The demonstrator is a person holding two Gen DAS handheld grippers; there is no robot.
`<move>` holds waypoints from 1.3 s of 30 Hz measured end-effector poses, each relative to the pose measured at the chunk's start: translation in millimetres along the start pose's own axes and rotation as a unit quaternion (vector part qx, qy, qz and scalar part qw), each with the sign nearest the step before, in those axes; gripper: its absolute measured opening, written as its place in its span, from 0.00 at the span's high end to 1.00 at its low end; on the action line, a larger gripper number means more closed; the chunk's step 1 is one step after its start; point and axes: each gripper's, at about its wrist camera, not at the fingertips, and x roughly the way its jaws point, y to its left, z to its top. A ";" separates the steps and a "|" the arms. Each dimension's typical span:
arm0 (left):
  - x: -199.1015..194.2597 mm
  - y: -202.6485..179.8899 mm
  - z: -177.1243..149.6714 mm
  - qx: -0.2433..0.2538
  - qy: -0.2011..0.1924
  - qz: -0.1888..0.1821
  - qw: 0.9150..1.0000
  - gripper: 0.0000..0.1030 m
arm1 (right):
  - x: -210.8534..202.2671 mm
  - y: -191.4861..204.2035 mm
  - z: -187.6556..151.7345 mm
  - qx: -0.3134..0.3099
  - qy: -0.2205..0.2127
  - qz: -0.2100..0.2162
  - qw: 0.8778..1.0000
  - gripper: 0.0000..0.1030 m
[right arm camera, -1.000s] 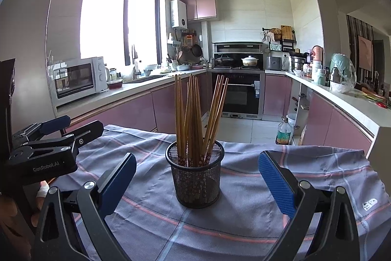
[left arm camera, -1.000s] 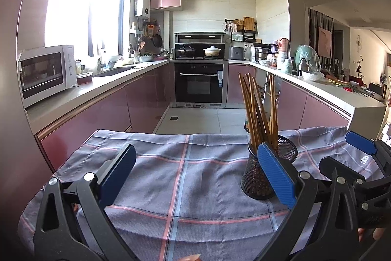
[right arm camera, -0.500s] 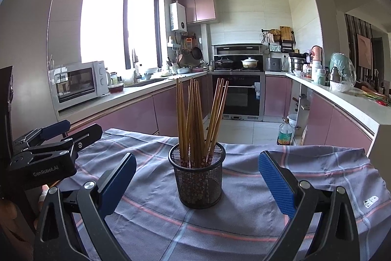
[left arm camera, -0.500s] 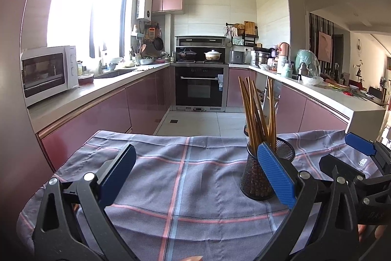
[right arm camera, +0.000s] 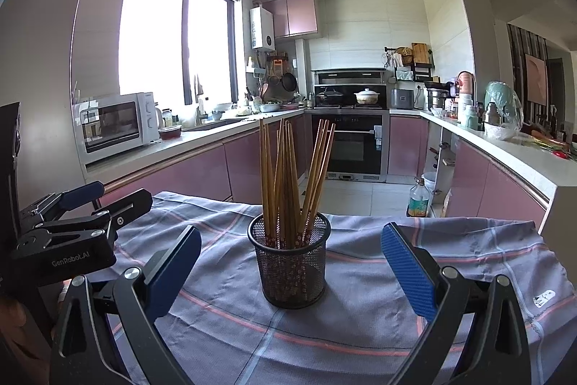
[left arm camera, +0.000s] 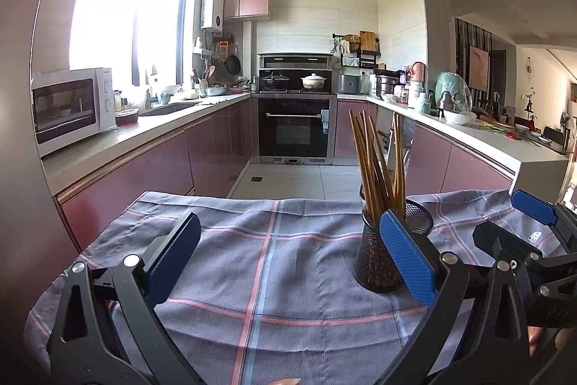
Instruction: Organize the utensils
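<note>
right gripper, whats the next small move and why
Probably ease the right gripper forward and up toward the chopsticks. It is open and empty, the mesh holder sits centred between its fingers on the plaid cloth, and the chopsticks stand upright, fanned apart.

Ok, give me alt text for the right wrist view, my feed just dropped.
A black mesh cup of wooden chopsticks stands upright on a plaid cloth, centred before the open, empty right gripper. The left gripper sits at left.

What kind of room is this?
A home kitchen, most likely: there is a built-in oven, a white microwave on the counter, and chopsticks standing in a mesh holder.
</note>
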 end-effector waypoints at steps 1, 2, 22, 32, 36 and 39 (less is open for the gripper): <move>0.1 0.0 0.8 0.000 0.000 0.000 1.000 0.05 | -0.6 -0.5 -0.4 0.001 -0.001 0.000 1.000 0.06; 0.2 0.0 0.8 0.000 0.000 -0.001 1.000 0.05 | -0.6 -0.5 -0.1 0.001 0.000 0.000 1.000 0.06; 1.2 -1.0 -1.7 0.001 -0.002 0.001 1.000 0.05 | 1.3 -0.8 0.1 0.004 0.001 0.000 1.000 0.06; 1.9 -0.4 -2.3 -0.001 -0.001 -0.001 1.000 0.05 | 1.6 -0.8 0.1 0.004 0.003 0.000 1.000 0.06; 1.7 -0.5 -2.1 -0.002 -0.001 -0.002 1.000 0.05 | 2.5 -1.5 0.6 0.005 0.004 0.002 1.000 0.06; 1.7 -0.5 -2.7 -0.002 0.000 -0.002 1.000 0.05 | 2.4 -1.4 1.0 0.005 0.004 0.002 1.000 0.06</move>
